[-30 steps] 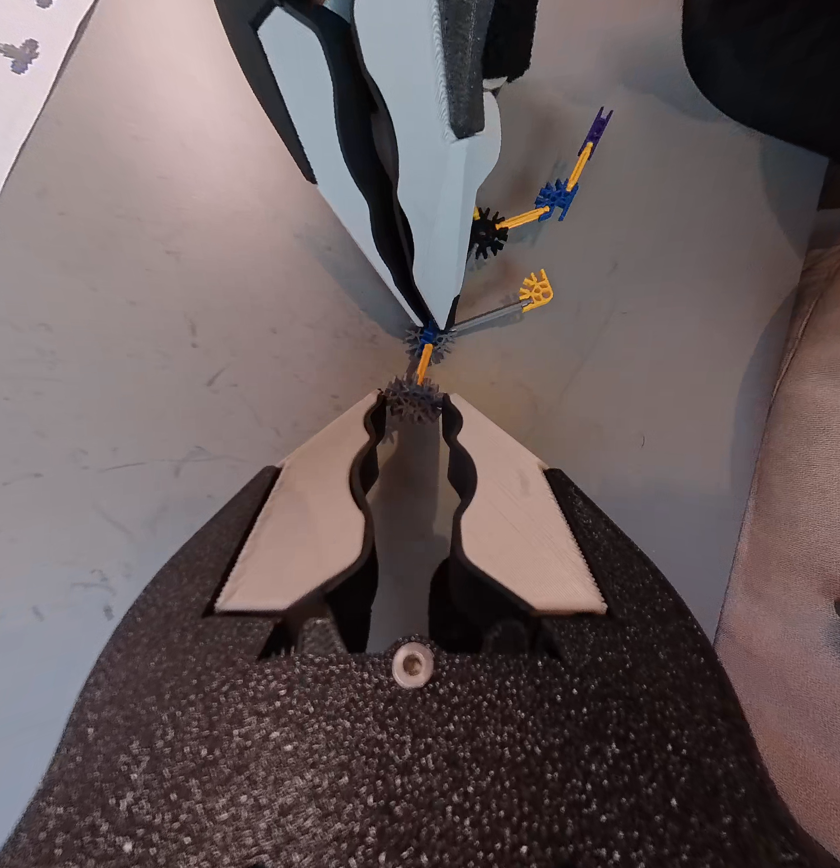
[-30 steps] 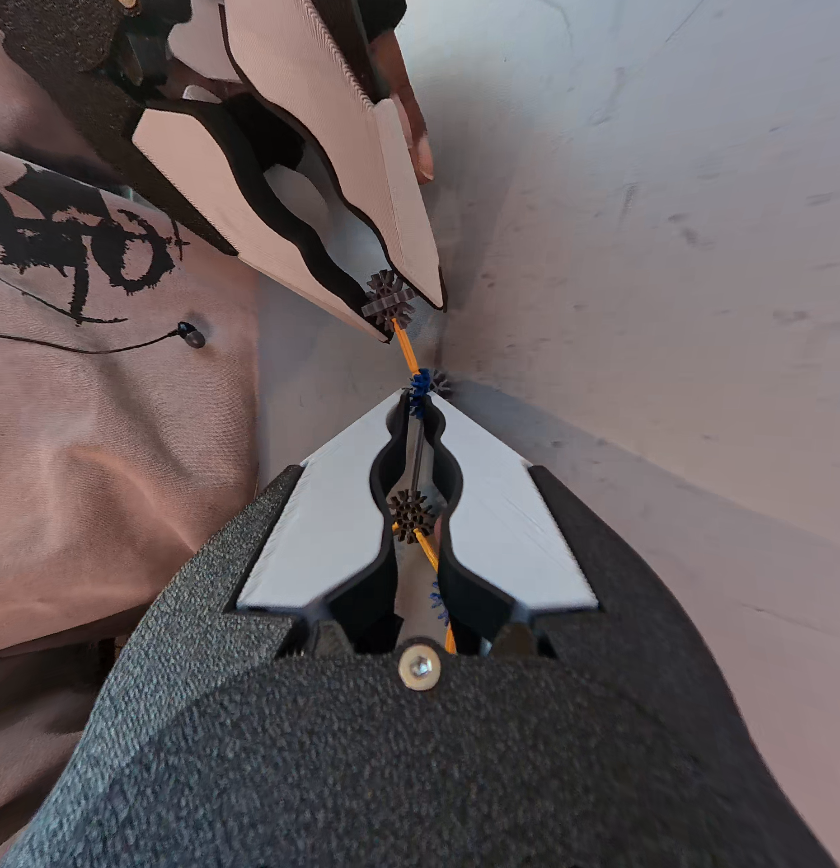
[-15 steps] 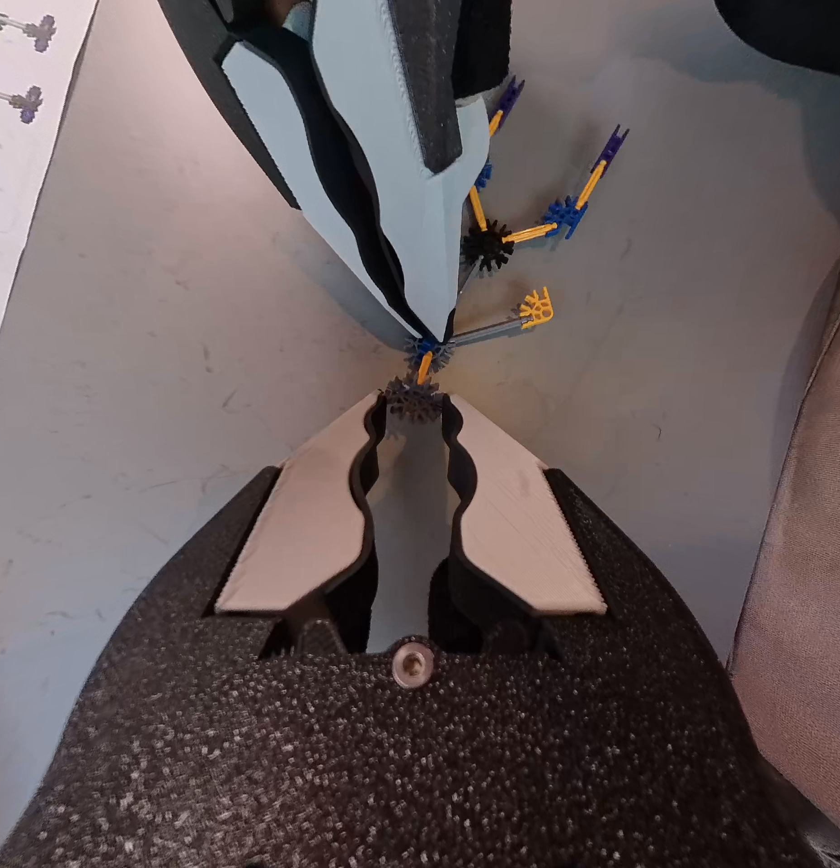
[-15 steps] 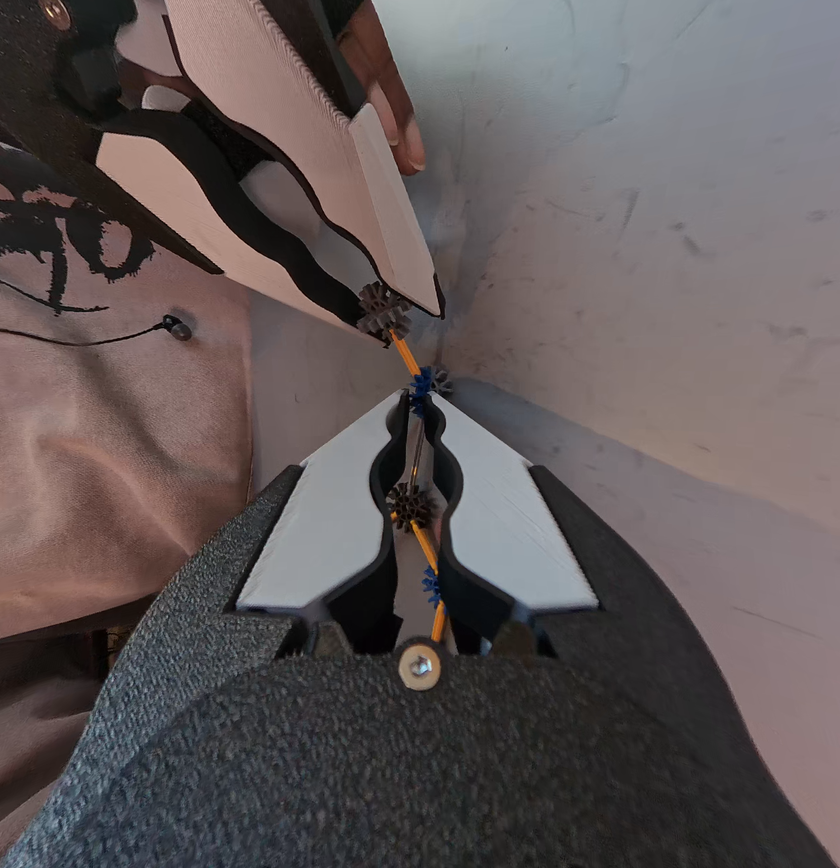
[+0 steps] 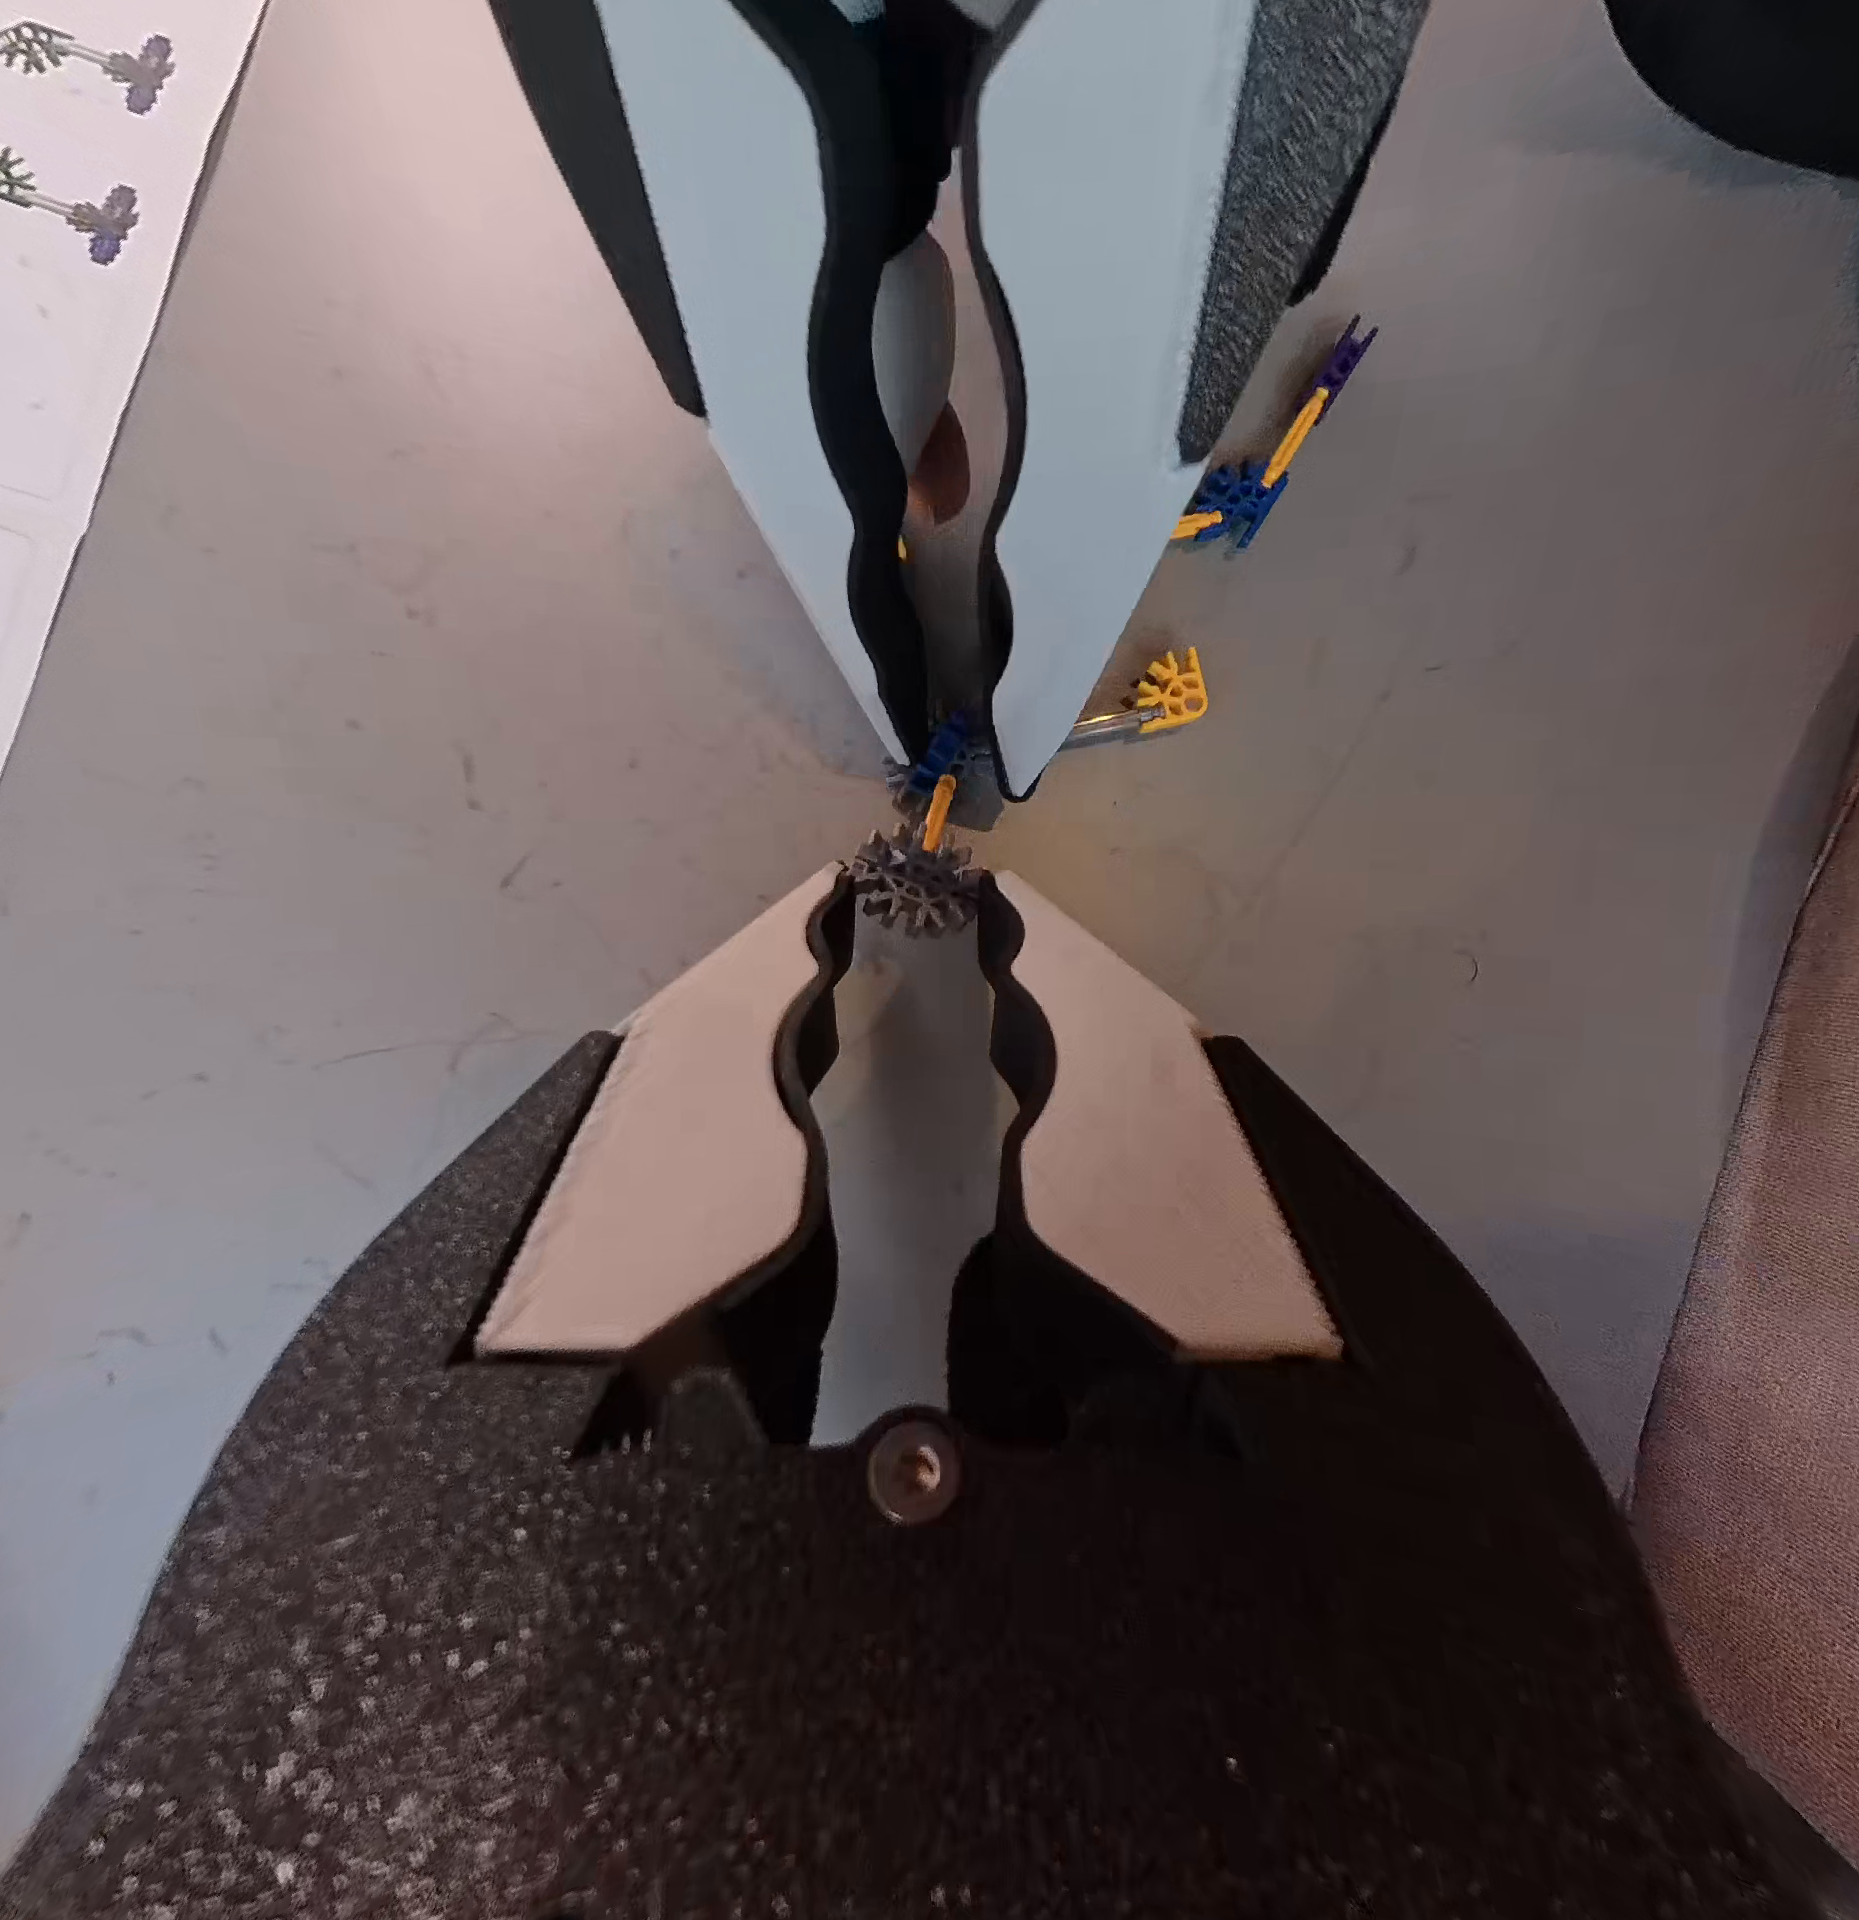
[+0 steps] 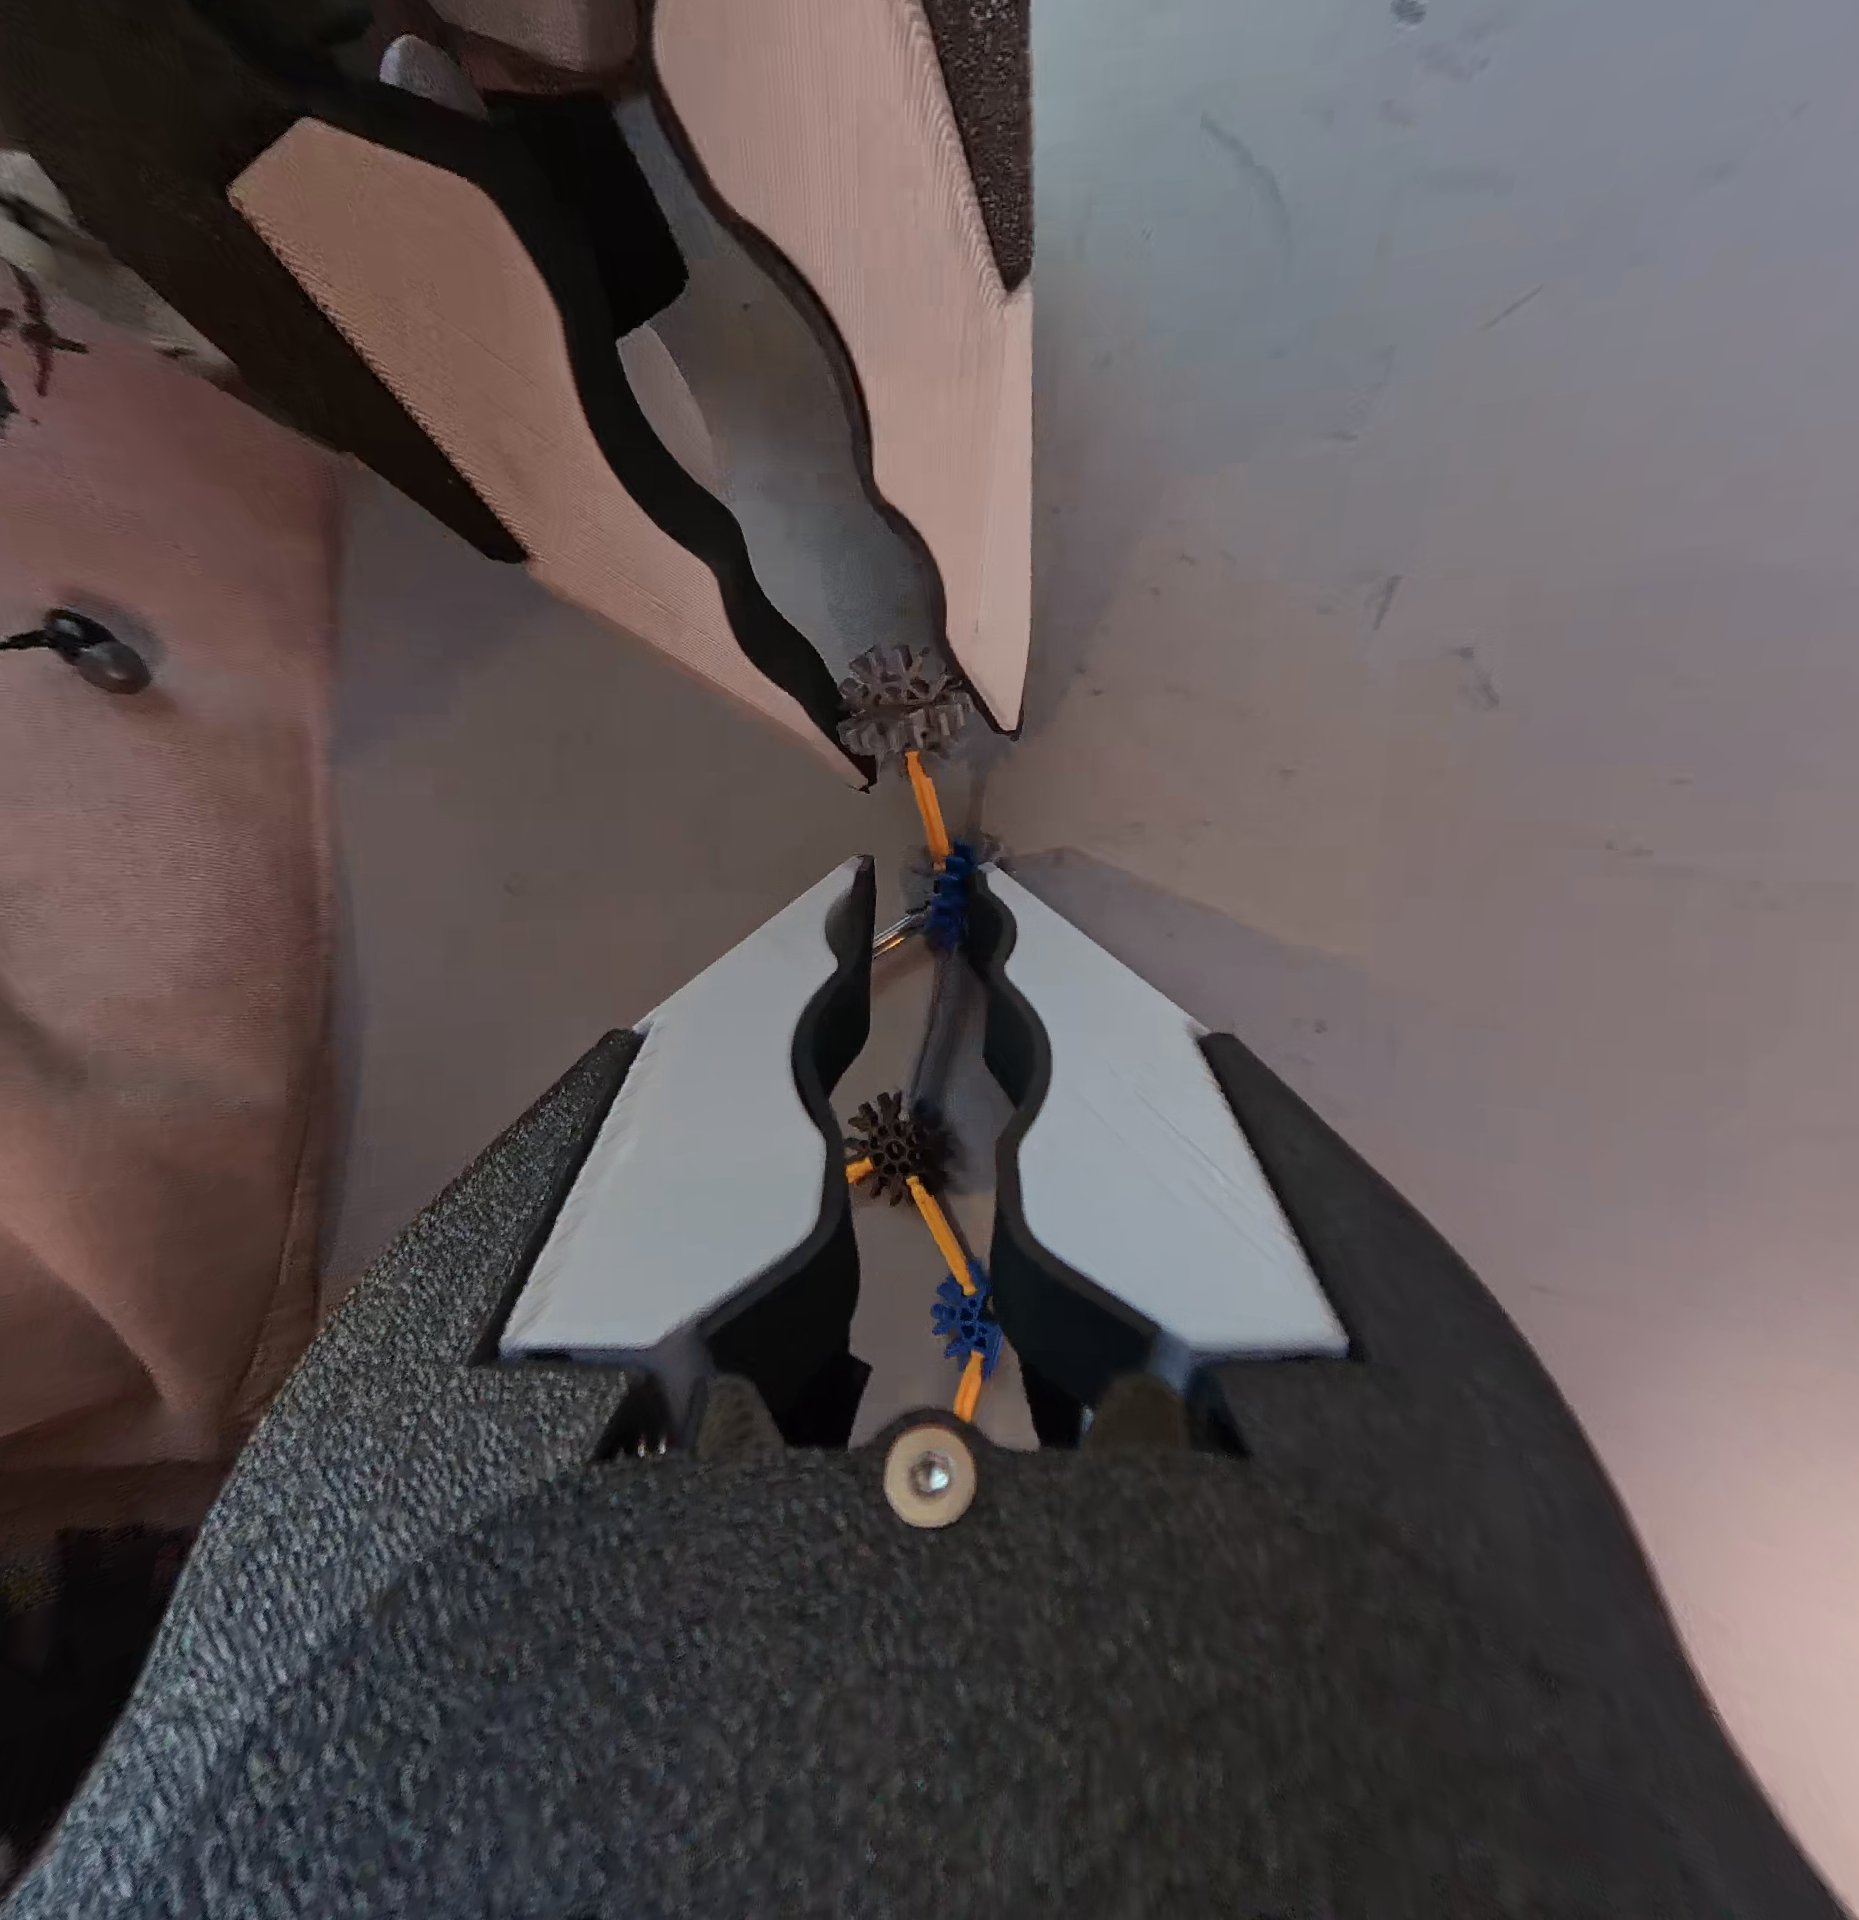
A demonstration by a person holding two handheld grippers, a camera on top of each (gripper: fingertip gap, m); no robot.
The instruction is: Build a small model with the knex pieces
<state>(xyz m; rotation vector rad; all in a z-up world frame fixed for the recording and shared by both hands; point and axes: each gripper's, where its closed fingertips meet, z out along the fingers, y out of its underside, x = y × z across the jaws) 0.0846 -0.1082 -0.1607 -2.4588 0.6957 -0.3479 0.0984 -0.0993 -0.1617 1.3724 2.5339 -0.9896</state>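
1. The left gripper (image 5: 917, 883) pinches a grey snowflake-shaped connector (image 5: 917, 885) between its fingertips, its jaws narrowed to just the connector's width.
2. That connector is a flat toothed disc, dark grey, and it stands at the end of a short yellow rod (image 5: 939, 806).
3. The rod runs up to a blue connector (image 5: 944, 750), which the right gripper (image 5: 951, 758) has clamped at its fingertips; in the right wrist view its jaws look close together about this blue piece (image 6: 952, 896).
4. The two grippers meet tip to tip above the middle of the grey desk (image 5: 333, 727), joined only by the short rod.
5. In the right wrist view more of the toy build runs back between the right gripper's fingers: a dark rod, a black snowflake connector (image 6: 894, 1145), a yellow rod and a second blue connector (image 6: 964, 1322).
6. At the far left edge of the desk lies a white sheet (image 5: 31, 343) printed with small pictures of such pieces.
7. To the right of the grippers, a yellow fan-shaped connector (image 5: 1172, 694) on a grey rod reaches out from behind the right gripper.
8. Farther right and beyond it, a blue connector with a yellow rod and a purple end piece (image 5: 1343, 358) shows over the desk.
9. Along the right edge of the desk is a person's pinkish garment (image 5: 1777, 1247).
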